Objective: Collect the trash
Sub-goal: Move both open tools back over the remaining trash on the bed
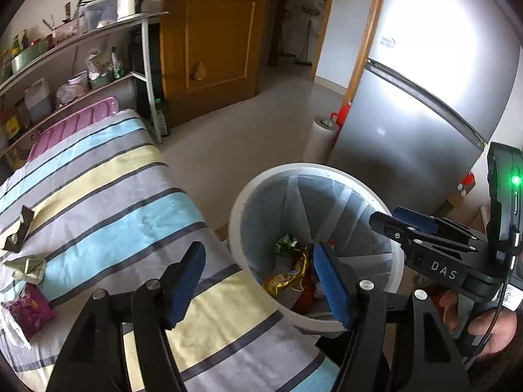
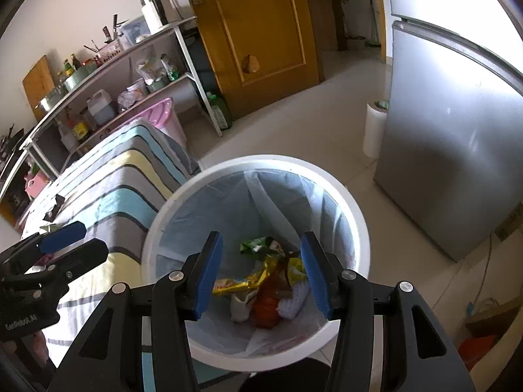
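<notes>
— Tiled floor (image 1: 235, 130), wooden door (image 1: 215, 32) at the back, grey fridge (image 1: 425, 98) to the right. From the left wrist?

— Saw a striped cloth (image 1: 108, 196) over the table, with leftover trash on its left side: a magenta packet (image 1: 27, 308), a crumpled pale wrapper (image 1: 27, 266), a dark scrap (image 1: 21, 228). Found the white bin (image 1: 242, 238) just beside the cloth's edge, lined with a bag, wrappers (image 1: 291, 271) lying at the bottom.

— And the left gripper (image 1: 258, 281)?

— Jaws spread apart, nothing between the blue pads; one pad over the cloth, the other over the bin's mouth. Noticed the right gripper (image 1: 384, 220) at the far right above the bin's rim, held by a hand (image 1: 487, 323).

— From the right wrist?

— Looked straight down into the bin (image 2: 359, 228). Right gripper (image 2: 261, 271) released, pads wide, empty, hanging over the opening. Below them, wrappers (image 2: 258, 281): green, gold, red-orange and a white piece. Left gripper (image 2: 78, 238) at the left edge over the striped cloth (image 2: 124, 179), its fingers seen side-on. Metal shelves (image 2: 108, 75) with bottles and bags against the wall, a white roll (image 2: 374, 130) standing beside the fridge (image 2: 451, 147).
</notes>
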A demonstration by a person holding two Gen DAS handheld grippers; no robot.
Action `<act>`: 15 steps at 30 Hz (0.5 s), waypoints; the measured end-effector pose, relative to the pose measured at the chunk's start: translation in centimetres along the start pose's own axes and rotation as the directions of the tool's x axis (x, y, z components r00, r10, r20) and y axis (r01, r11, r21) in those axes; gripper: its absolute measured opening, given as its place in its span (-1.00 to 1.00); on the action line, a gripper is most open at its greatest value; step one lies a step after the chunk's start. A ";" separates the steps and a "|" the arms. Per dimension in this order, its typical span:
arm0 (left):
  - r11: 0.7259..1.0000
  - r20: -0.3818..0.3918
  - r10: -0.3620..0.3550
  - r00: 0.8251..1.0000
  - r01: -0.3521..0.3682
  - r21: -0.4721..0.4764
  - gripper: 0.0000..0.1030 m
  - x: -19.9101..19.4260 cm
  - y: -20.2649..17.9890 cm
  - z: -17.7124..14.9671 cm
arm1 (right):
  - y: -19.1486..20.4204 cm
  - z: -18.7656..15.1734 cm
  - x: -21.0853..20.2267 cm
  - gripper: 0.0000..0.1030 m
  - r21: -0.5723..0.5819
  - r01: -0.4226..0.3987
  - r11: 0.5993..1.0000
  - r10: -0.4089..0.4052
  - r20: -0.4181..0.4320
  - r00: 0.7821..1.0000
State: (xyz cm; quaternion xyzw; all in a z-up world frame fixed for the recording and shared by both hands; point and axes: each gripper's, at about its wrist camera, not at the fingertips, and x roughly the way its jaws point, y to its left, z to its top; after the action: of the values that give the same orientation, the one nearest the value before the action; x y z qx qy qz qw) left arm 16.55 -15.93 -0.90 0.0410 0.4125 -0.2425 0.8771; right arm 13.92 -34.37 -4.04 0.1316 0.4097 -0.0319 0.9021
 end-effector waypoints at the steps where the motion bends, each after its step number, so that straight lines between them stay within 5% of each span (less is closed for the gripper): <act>1: 1.000 0.003 0.007 1.000 -0.007 -0.006 0.37 -0.2 0.3 0.0 | 0.2 0.0 -0.1 -0.01 -0.001 -0.004 1.000 0.004 0.003 1.000; 15: 0.994 0.068 0.077 0.995 -0.072 -0.078 0.38 -4.0 4.3 -0.9 | 4.9 0.3 -1.2 -0.01 -0.063 -0.050 0.997 0.052 0.041 0.998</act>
State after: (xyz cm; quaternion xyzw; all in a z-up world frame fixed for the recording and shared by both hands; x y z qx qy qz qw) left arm 15.70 -10.33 0.88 0.0147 0.3881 -0.1952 0.9006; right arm 14.15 -29.79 -1.88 0.1135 0.3876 0.0008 0.9148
